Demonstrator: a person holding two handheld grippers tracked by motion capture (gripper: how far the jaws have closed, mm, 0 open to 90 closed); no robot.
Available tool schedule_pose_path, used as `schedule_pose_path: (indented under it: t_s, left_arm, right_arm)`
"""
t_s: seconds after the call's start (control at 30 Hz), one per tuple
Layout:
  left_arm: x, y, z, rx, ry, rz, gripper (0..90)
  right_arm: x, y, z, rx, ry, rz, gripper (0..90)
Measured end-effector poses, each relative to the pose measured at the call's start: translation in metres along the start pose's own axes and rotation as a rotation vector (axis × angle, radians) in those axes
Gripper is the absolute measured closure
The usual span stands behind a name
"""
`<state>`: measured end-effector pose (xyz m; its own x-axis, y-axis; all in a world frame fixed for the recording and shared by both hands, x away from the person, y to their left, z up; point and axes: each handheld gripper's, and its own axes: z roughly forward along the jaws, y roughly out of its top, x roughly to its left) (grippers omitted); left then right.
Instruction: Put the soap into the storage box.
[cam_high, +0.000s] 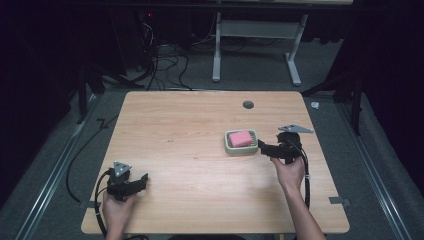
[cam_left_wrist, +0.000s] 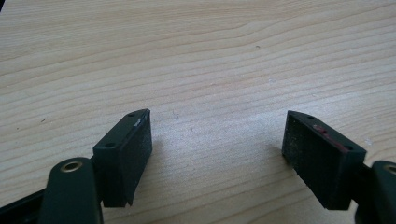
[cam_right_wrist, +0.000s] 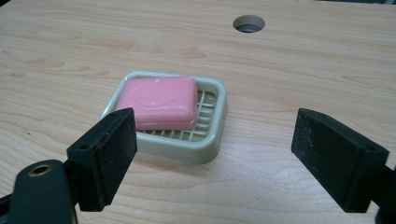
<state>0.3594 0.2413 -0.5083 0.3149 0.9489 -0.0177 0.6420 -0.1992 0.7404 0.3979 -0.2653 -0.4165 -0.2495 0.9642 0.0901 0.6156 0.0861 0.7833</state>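
Jaws of the right gripper (cam_right_wrist: 212, 154) stand spread with nothing between them, just short of the soap dish (cam_right_wrist: 212, 140), which sits toward the right edge of the desk (cam_high: 190, 120) with a pink bar of soap (cam_right_wrist: 159, 100) lying in it, pushed to one side so part of the slatted floor shows. To take the soap cleanly, I would bring the jaws in level and a little higher, so the pads straddle the bar's two long sides above the dish rim and not the rim itself, then close gently, since soap can slip. The left gripper (cam_left_wrist: 217, 149) rests near the desk's front left corner, jaws also spread over bare wood
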Motion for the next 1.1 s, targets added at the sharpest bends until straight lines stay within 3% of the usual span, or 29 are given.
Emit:
schedule_pose_path:
  t_s: [1.1]
  left_arm:
    - [0.000,0.000,0.000,0.000,0.001,0.000,24.7]
  right_arm:
    - [-0.022,-0.026,-0.030,-0.034,-0.019,0.034,15.0]
